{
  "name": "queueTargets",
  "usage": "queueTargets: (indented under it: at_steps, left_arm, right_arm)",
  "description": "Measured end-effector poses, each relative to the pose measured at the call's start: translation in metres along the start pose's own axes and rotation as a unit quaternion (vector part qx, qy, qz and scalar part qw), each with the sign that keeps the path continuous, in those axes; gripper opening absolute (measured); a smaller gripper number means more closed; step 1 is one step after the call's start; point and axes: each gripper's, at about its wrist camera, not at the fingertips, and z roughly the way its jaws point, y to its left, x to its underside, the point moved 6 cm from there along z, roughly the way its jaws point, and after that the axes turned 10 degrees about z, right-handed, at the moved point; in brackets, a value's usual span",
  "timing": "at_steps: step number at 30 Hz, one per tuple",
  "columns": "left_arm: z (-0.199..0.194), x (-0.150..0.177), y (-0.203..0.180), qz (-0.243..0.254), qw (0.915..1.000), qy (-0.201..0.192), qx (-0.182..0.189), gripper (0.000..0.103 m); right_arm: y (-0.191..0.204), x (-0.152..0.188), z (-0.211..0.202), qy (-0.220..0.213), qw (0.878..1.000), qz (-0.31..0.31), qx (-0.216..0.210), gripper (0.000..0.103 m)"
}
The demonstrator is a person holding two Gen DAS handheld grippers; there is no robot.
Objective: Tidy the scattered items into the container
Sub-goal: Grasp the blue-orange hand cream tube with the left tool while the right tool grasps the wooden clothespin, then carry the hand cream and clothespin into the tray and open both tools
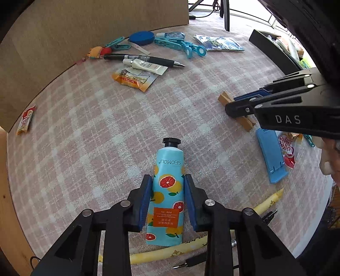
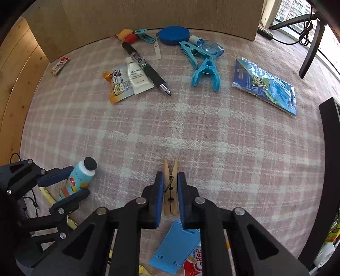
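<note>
My left gripper [image 1: 167, 180] is shut on a blue hand cream tube [image 1: 169, 191] with orange fruit print and a black cap, lying on the pink plaid cloth. The tube also shows in the right wrist view [image 2: 79, 178], between the left gripper's fingers. My right gripper [image 2: 170, 176] is shut on a wooden clothespin [image 2: 170, 186]; in the left wrist view the clothespin [image 1: 226, 98] sticks out past the right gripper [image 1: 233, 106]. A dark container [image 1: 274, 48] stands at the far right, its edge also visible in the right wrist view [image 2: 331, 148].
Scattered on the cloth: a black pen [image 2: 146, 68], white tube [image 2: 137, 77], orange sachet [image 2: 115, 85], teal clips [image 2: 205, 68], blue tape measure [image 2: 174, 35], blue packet [image 2: 265, 87], blue phone stand [image 2: 176, 248], coffee sachet [image 1: 288, 148], yellow strip [image 1: 212, 240], snack wrapper [image 1: 25, 121]. A cardboard wall [image 2: 148, 14] stands behind.
</note>
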Motion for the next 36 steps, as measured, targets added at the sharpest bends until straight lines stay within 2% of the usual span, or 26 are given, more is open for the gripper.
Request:
queueTargets:
  at_steps: [5, 10, 11, 16, 21, 28, 36]
  left_arm:
    - [-0.006, 0.004, 0.004, -0.057, 0.9983, -0.01, 0.004, 0.028]
    - [-0.025, 0.006, 0.022, -0.087, 0.9956, -0.033, -0.003, 0.028]
    - [-0.03, 0.003, 0.027, -0.091, 0.9951, -0.039, -0.004, 0.028]
    - [-0.053, -0.016, 0.024, -0.09, 0.9935, -0.067, -0.021, 0.028]
    - [-0.082, -0.035, 0.007, -0.082, 0.9927, -0.085, -0.024, 0.028]
    - [-0.092, -0.111, -0.045, -0.051, 0.9916, -0.117, -0.023, 0.028]
    - [-0.115, -0.19, -0.107, -0.016, 0.9881, -0.153, 0.0, 0.028]
  right_arm:
    - [-0.006, 0.002, -0.007, -0.008, 1.0, 0.013, -0.019, 0.012]
    - [-0.018, 0.002, -0.035, -0.039, 0.998, 0.018, -0.037, 0.012]
    - [-0.028, 0.012, -0.046, -0.045, 0.998, 0.019, -0.042, 0.012]
    - [-0.054, 0.016, -0.081, -0.075, 0.995, 0.033, -0.056, 0.012]
    - [-0.103, 0.025, -0.116, -0.103, 0.991, 0.056, -0.066, 0.012]
    - [-0.195, 0.035, -0.162, -0.137, 0.984, 0.1, -0.058, 0.012]
    - [-0.311, 0.04, -0.192, -0.162, 0.974, 0.154, -0.034, 0.012]
